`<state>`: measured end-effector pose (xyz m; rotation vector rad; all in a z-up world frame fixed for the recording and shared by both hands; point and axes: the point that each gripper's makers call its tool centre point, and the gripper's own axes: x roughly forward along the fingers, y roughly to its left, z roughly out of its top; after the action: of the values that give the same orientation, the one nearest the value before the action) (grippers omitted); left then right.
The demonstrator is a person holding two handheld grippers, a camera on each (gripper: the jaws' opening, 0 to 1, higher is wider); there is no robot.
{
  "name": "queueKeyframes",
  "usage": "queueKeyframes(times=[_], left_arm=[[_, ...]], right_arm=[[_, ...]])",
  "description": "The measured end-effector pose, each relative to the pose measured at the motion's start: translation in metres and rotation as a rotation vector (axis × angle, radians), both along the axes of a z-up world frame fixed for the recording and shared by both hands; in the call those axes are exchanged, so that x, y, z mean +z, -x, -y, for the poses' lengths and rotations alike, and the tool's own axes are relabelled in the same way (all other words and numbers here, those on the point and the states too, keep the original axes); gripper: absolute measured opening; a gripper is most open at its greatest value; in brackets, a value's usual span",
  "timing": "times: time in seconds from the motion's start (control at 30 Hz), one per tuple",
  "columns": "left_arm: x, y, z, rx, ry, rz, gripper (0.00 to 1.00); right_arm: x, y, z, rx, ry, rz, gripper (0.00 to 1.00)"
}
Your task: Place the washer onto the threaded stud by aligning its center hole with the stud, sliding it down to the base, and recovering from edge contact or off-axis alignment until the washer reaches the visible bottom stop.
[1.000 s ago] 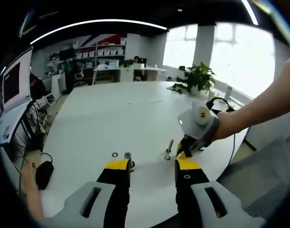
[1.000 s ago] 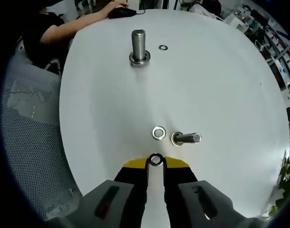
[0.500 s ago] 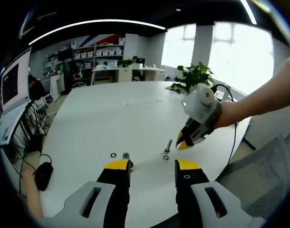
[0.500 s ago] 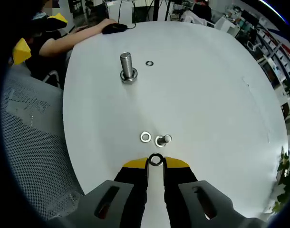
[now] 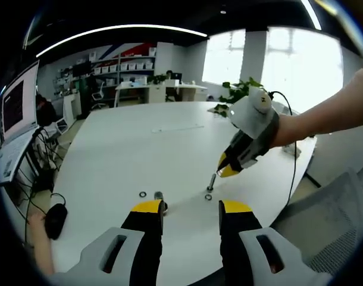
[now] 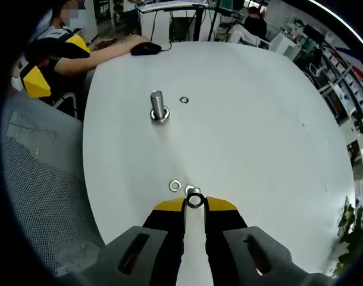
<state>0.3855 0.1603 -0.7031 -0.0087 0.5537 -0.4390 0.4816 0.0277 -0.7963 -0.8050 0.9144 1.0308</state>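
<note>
My right gripper is shut on a small steel washer, held edge-on between its yellow tips. It hovers above the white table, over a short threaded stud with a loose washer beside it. In the left gripper view the right gripper hangs above that stud and the loose washer. A taller stud stands farther off with another washer near it. My left gripper stands open, low over the table edge.
The tall stud and a washer lie just past my left jaw. A black mouse and a person's hand sit at the table's left edge. A potted plant stands at the far side. Mesh chairs flank the table.
The right gripper has lifted higher above the table with the washer in it, so the studs look smaller in its view. The left gripper has stayed put.
</note>
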Motion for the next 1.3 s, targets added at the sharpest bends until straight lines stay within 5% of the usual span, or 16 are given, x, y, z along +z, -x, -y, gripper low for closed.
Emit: queueKeyframes(times=[1.3], left_arm=[[-0.004,0.000,-0.002,0.011,0.005,-0.016,0.36]], right_arm=[[-0.028,-0.005,-0.005,0.038,0.078,-0.059,0.13]])
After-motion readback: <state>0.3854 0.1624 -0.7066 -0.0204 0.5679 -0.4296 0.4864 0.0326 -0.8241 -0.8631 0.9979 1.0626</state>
